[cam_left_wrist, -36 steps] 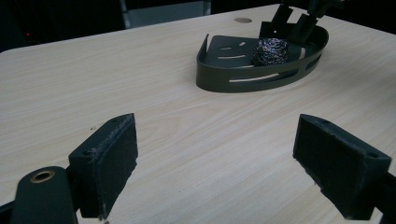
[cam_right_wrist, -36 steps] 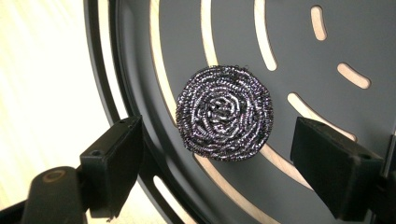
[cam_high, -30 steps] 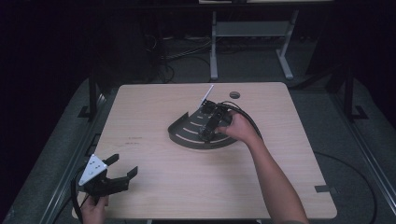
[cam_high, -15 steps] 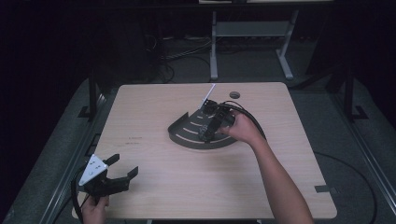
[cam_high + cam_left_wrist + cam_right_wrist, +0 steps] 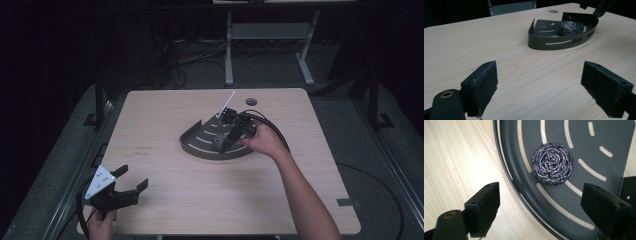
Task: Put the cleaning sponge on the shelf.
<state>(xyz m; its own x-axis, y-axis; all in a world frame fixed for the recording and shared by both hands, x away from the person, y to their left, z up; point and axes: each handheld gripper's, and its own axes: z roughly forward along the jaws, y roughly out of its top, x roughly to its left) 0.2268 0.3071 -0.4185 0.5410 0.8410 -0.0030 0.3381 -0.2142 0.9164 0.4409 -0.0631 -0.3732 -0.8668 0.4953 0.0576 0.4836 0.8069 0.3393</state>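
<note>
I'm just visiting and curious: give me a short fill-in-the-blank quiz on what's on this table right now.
1. The steel wool scrubber lies inside the dark slotted ____.
2. The right gripper hangs above the scrubber with its jaws ____.
3. The left gripper sits near the table's front-left ____.

Missing words: tray; open; corner

Desk [image 5: 165, 200] evenly lit from above, room beyond nearly black; soft shadows, slight grain, near claw pads blurry.
</note>
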